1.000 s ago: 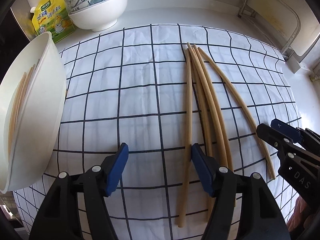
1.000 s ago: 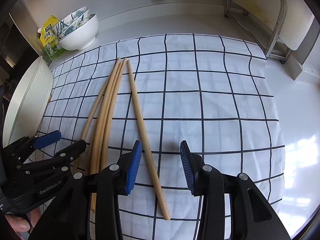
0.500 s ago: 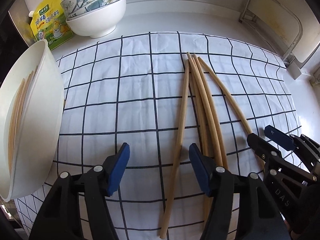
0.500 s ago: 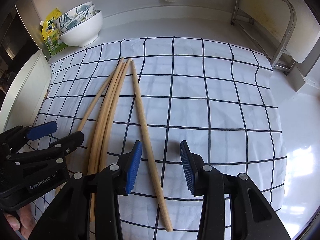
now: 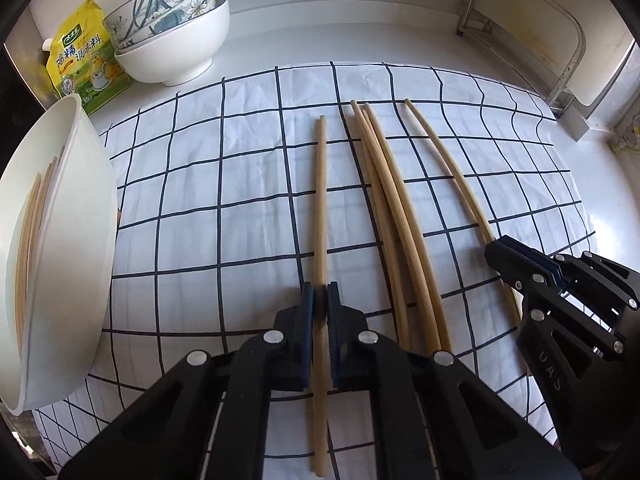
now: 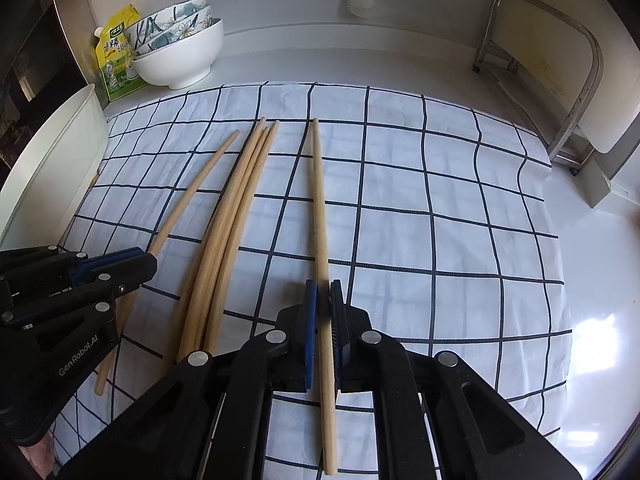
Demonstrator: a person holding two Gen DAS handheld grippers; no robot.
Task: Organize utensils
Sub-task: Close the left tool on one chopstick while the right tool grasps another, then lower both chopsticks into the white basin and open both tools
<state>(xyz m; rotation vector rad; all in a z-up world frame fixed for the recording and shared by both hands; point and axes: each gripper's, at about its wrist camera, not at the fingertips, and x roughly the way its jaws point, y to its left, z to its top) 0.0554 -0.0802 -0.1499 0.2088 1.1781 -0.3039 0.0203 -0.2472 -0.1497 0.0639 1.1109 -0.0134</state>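
My left claw (image 5: 319,300) and right claw (image 6: 324,294) have just closed, each gripping one chopstick (image 5: 320,216) on the cloth's (image 5: 208,208) middle. Next I lift both toward the white tray (image 5: 80,240) at its left edge.

We are looking at a home kitchen counter — a white worktop (image 5: 400,48) meeting a white wall. At the upper left of the frame stand stacked ceramic bowls (image 5: 176,40) beside a yellow seasoning packet (image 5: 86,60). A checked cloth (image 5: 224,208) bears wooden chopsticks (image 5: 400,216), and at upper right sits a metal rack (image 5: 560,32).
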